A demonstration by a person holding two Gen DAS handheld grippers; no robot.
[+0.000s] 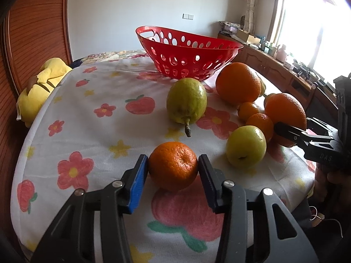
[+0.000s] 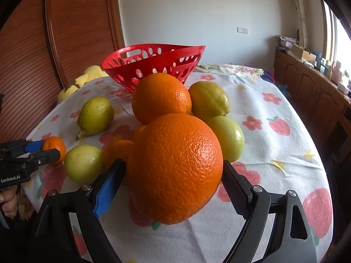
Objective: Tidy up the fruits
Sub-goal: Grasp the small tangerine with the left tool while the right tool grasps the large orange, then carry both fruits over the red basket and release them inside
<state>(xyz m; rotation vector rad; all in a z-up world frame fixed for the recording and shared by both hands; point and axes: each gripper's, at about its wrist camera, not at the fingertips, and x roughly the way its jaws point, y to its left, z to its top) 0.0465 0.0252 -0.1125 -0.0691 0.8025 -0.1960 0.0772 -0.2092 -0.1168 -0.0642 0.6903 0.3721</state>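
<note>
My left claw (image 1: pixel 173 166) is clamped on the mandarin (image 1: pixel 173 166) at lower centre of the left view, pads pressing its two sides at the widest part while it sits on the flowered cloth (image 1: pixel 87 114). I judge it light and soft-skinned, the peel loose enough to slip or bruise, so I would keep the squeeze gentle and stay on that middle band. My right claw (image 2: pixel 174 175) is clamped on the big orange (image 2: pixel 175 167) that fills the centre of the right view; both pads touch its sides, and it looks raised a little off the cloth, though I cannot be sure. That one I take for heavy, firm and round, with a pebbled skin that grips well, so a hold across the widest part should serve; anything higher could let it roll out. The basket (image 1: pixel 188 52), red and full of holes, stands at upper centre on the far side of the cloth and shows no fruit inside. Between it and me lie a pear (image 1: pixel 186 100), a second orange (image 1: pixel 238 83), an apple (image 1: pixel 245 146) and more small fruit to the right. The basket looks light, so I would lower fruit in, not drop it.
</note>
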